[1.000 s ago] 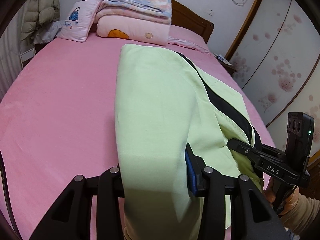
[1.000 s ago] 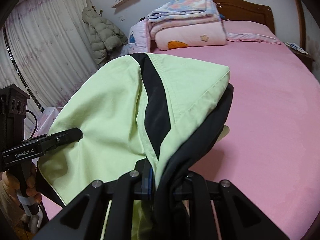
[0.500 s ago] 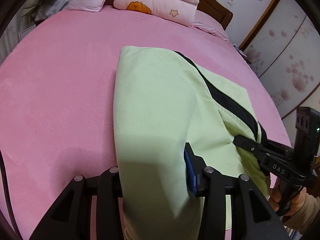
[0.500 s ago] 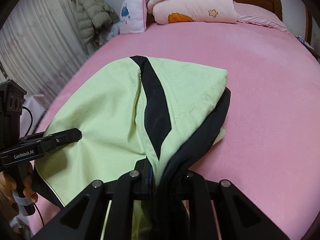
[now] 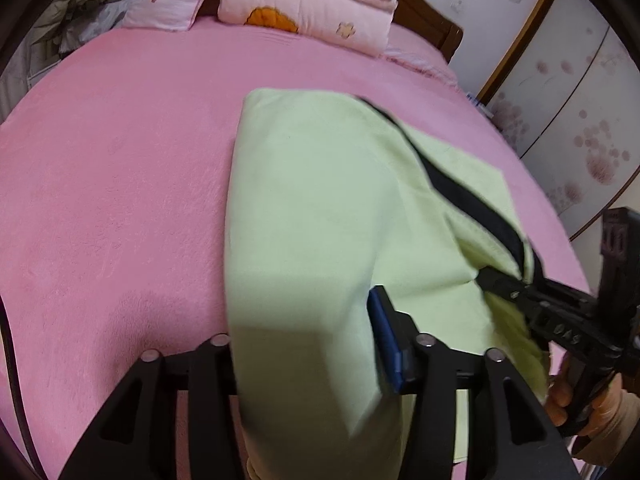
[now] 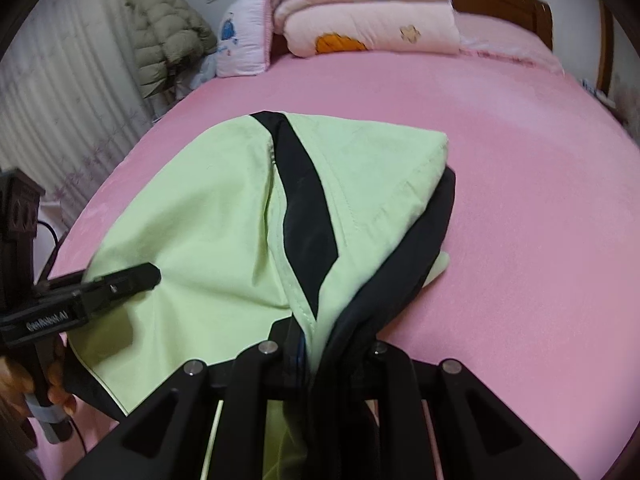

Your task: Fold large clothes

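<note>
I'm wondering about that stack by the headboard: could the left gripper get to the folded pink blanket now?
Probably not yet: the light green garment fills the left gripper, and the folded pink blanket lies across the bed.

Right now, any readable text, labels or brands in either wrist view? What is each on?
"GenRobot.AI": side of the left tool, slightly blurred.
"DAS": side of the right tool, blurred but legible.
Script under the blue picture on the pink pillow: too blurred to read.
</note>
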Tool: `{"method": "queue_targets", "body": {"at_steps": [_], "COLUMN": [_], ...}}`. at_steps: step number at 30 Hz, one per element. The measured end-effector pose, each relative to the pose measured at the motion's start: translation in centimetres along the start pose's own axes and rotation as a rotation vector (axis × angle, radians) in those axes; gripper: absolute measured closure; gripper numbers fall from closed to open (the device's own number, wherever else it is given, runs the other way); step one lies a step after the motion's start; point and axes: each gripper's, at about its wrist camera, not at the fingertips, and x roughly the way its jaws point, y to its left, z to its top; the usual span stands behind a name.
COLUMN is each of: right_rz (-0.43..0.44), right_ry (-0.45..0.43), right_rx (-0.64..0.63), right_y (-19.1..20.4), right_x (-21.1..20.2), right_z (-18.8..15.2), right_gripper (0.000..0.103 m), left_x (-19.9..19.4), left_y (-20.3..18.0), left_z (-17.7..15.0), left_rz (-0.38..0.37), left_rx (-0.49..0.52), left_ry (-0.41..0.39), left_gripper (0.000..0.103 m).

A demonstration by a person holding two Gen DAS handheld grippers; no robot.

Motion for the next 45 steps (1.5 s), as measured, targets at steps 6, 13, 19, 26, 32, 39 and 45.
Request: {"method": "queue_targets", "body": {"at_steps": [6, 13, 19, 26, 32, 39, 45], "right_rz": [-0.032, -0.1, 0.032, -0.059, -0.005, 0.039, 0.006], "right_ry": [0.06, -0.033, -0.087, 0.086, 0.105, 0.079, 0.091], "right_rx": [0.032, 0.053, -0.047, -0.07, 0.001, 0.044, 0.015], "right_y": [-1.1, -1.3, 3.2, 2.8, 1.1, -0.2, -1.5], "right_x": [0.8, -5.2, -8.9, -3.6, -7.2, -16.6, -25.2], "right_z": [-0.8, -1.6, -3.7, -6.7, -6.2, -6.5, -8.3], "right_gripper": [0.052, 0.045, 0.087, 0.101, 0.103, 0.099, 0.096], "left_x": [0.5, -5.5, -7.5, -1.4, -4.1, -11.9, -18.0], "left_y": [1.8, -2.3, -6.8, -8.7, -10.8, -17.2, -25.5], "left_z": [-1.0, -1.8, -5.0, -7.9, -7.1, -7.6, -10.3], "left_rz": [0.145, 0.34, 0.285, 0.378, 0.268, 0.199, 0.299], "left_rx": [-0.019, 0.056, 0.098, 0.148, 0.081, -0.015, -0.075], "left_ry": [-0.003, -0.135, -0.188, 0.013, 0.057, 0.012, 0.104], "left_gripper": [0.004, 0.006, 0.005, 0.006, 0.005, 0.005, 0.005]}}
